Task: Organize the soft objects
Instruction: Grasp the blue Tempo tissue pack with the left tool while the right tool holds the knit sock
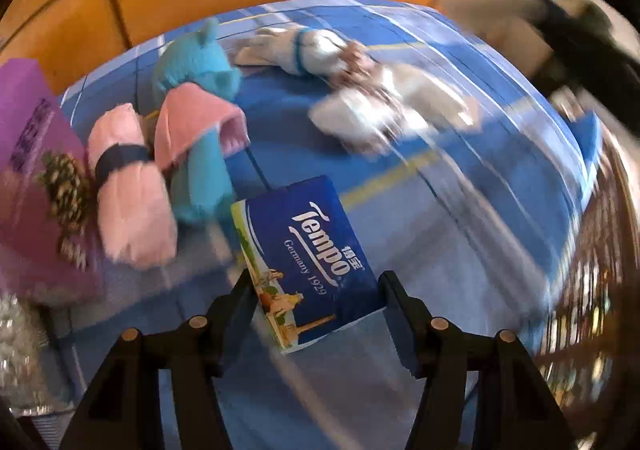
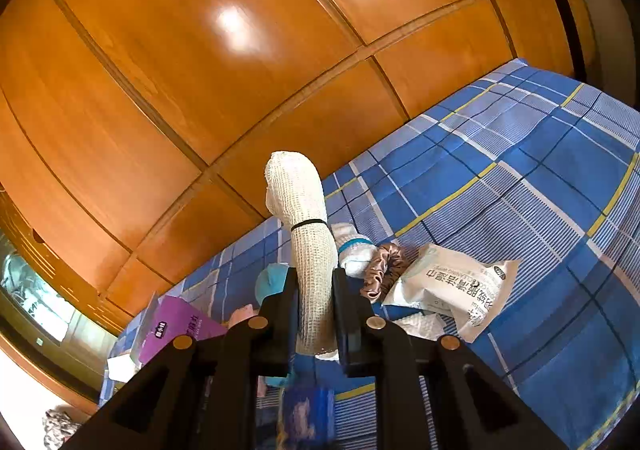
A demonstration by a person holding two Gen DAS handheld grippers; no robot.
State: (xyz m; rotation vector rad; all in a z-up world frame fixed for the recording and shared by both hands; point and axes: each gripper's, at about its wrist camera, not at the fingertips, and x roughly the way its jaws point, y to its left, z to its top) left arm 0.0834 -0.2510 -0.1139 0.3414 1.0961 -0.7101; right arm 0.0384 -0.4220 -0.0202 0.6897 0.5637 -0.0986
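Note:
My left gripper (image 1: 316, 286) is shut on a blue Tempo tissue pack (image 1: 308, 258) and holds it above the blue plaid bed (image 1: 460, 250). My right gripper (image 2: 316, 314) is shut on a rolled white waffle towel (image 2: 308, 242) tied with a black band, held upright. On the bed to the left lie a pink rolled towel (image 1: 128, 185), a pink and teal cloth (image 1: 196, 145), a teal plush (image 1: 196, 61) and a purple box (image 1: 32, 177). Farther back lie a white roll with a teal band (image 1: 304, 45), a brown scrunchie (image 2: 384, 270) and a white wipes pack (image 2: 452, 286).
An orange wooden wardrobe (image 2: 200, 69) stands behind the bed. A dark shape (image 1: 560, 9) blurs at the left wrist view's top right. Bare sheet lies to the right of the wipes pack.

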